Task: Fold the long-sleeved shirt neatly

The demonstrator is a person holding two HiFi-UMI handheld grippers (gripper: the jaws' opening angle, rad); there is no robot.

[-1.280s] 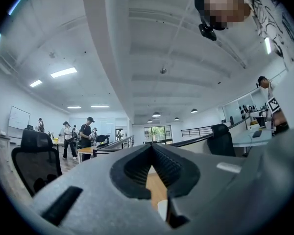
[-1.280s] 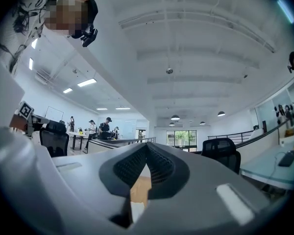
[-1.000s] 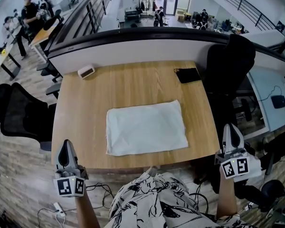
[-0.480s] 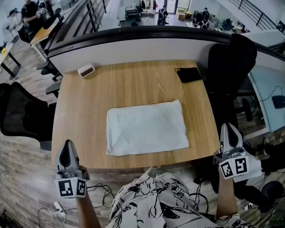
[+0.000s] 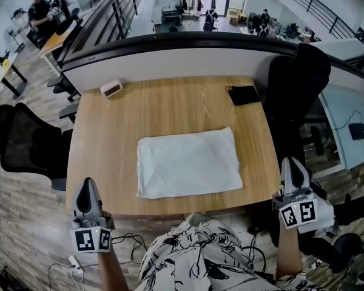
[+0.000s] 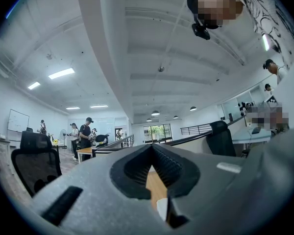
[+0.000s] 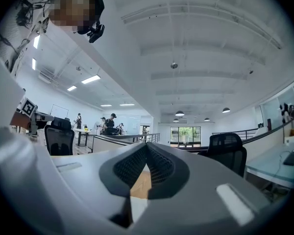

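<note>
Nothing on the table has shifted since the earlier frames; we see both grippers parked as before. Shirt lies already folded into a pale rectangle, just toward 6 o'clock of the table's centre. Its long axis runs 9 to 3 o'clock, the 3 o'clock end skewed slightly away from us. We see no collar or sleeve, so we cannot tell which way it points. Left gripper sits off the near edge at 7 o'clock, jaws closed on nothing. Right gripper sits past the corner at 4 o'clock, also closed and empty. Both are clear of the cloth. Black pouch at 1 o'clock, small white device at 11 o'clock.
</note>
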